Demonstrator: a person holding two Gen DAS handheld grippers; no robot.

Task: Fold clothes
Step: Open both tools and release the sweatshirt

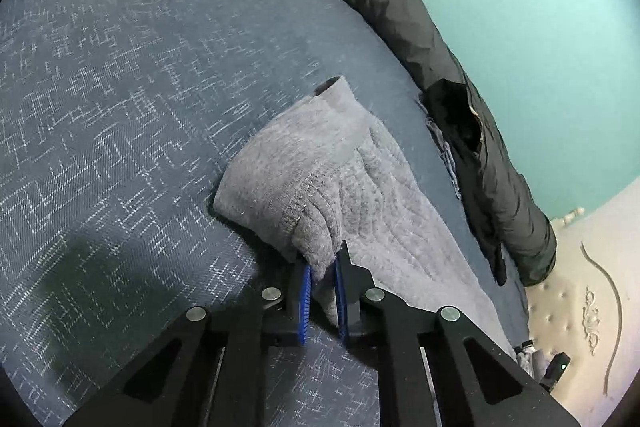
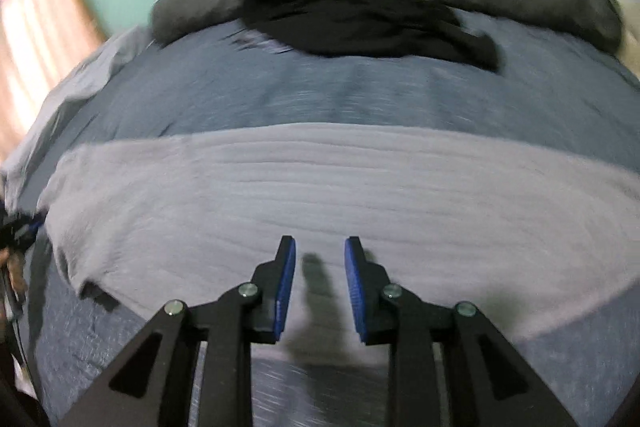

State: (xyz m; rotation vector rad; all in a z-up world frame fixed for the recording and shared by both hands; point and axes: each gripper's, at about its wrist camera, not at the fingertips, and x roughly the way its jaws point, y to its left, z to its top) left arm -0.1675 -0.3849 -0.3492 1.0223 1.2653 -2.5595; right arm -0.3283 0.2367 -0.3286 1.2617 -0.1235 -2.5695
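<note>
Our left claw (image 1: 322, 267) pinches the grey sweater (image 1: 340, 163) by its cuff on the bed (image 1: 120, 67); our right claw (image 2: 320, 251) hangs open above it, so the soft knit could slip free

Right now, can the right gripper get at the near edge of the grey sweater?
Probably yes. The right gripper is open just above the grey sweater, which lies flat on the blue bedspread with nothing between.

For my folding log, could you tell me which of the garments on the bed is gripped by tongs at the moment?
The light grey sweater, pinched by the left tongs; the dark jacket lies untouched near the wall.
</note>
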